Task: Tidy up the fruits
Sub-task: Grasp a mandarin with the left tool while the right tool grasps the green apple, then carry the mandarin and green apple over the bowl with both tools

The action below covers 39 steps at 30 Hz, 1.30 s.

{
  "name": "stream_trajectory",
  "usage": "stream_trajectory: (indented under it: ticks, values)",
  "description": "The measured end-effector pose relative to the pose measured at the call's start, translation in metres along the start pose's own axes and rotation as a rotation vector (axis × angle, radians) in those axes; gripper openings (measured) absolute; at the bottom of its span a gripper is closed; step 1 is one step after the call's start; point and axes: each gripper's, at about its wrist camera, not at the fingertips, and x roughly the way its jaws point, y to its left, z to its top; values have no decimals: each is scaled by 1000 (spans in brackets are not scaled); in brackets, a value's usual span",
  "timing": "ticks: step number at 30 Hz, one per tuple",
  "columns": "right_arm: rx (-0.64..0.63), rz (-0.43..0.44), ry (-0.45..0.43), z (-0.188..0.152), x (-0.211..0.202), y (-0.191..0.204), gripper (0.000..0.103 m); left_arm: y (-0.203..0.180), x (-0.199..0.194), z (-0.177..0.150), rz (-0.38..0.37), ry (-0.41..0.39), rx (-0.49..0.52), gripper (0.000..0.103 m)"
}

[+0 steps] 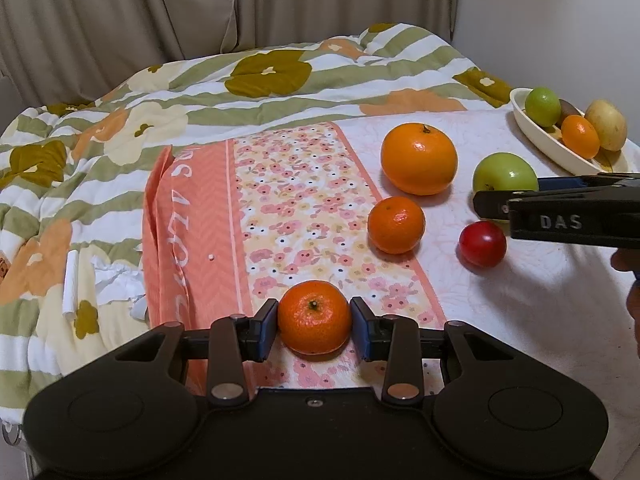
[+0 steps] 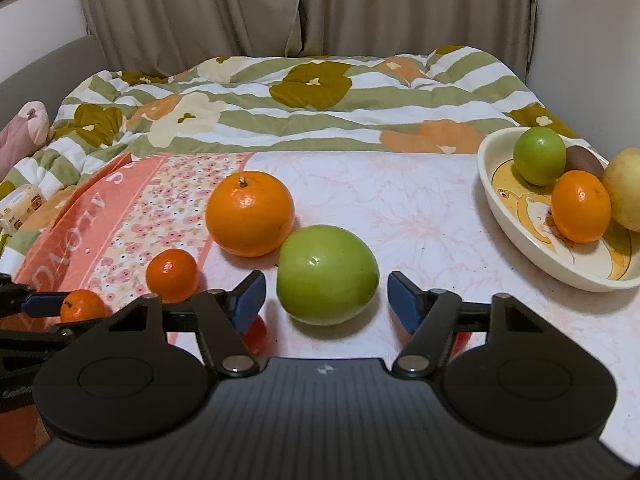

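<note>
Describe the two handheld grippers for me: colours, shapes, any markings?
Both match. The left gripper and right gripper have matte black bodies with two round raised discs, black linkage arms with silver rivets, and blue pads on the fingers. The right gripper's side carries white "DAS" lettering in the left wrist view; its top is ribbed with a small white logo. No cables or sleeves show.

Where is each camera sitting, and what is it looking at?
Left wrist: sits on the left gripper, looking along its fingers at a small tangerine between them; the right gripper pokes in.
Right wrist: sits on the right gripper, looking at a green apple between its open fingers.
Both show the big orange, the bowl and the bedspread.
</note>
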Motion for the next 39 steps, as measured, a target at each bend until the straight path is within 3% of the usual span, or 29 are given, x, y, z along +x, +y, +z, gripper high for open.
stream_trajectory:
  ticks: [5, 18, 30, 39]
  values:
    - [17, 5, 7, 1, 6, -3, 71, -2, -2, -2, 0, -1, -2, 42]
    - [-3, 35, -9, 3, -1, -5, 70, -8, -16, 1, 21, -23, -24, 42]
    - [-15, 77, -48, 17, -49, -21, 70, -32, -49, 13, 41, -60, -46, 42]
    - [-11, 99, -74, 32, -101, -58, 70, -66, -86, 39, 44, -115, -58, 42]
